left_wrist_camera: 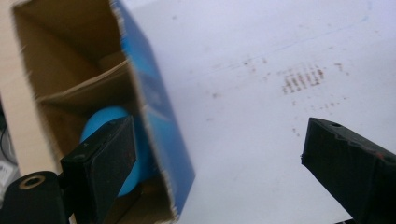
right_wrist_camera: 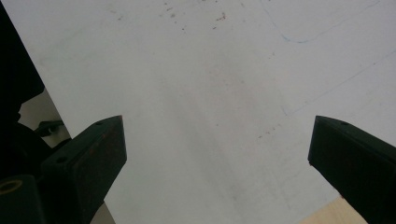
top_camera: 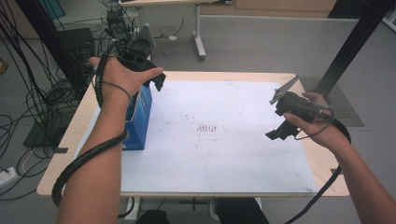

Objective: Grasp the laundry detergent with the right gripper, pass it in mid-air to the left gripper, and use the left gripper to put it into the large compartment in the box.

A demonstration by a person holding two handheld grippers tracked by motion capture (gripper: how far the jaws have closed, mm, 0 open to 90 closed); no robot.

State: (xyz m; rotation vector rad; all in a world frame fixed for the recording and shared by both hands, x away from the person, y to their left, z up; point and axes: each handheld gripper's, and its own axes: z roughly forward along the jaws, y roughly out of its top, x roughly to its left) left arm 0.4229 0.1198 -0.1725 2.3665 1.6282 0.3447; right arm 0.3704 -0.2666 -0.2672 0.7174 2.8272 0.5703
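High view: a pale wooden table (top_camera: 74,126) carries a large white sheet (top_camera: 224,154) marked with small reddish-brown specks near its middle; around it lie a grey floor, black cables at the left and another table's leg beyond. A blue cardboard box (top_camera: 140,119) stands at the sheet's left edge, its long axis running away from the person, its open top facing up. In the left gripper view a light blue rounded object (left_wrist_camera: 100,122) lies inside the box, against its inner wall. The left gripper (top_camera: 152,77) hovers above the box, jaws spread wide with nothing between them. The right gripper (top_camera: 280,131) hangs over the sheet's right side, jaws likewise released and empty
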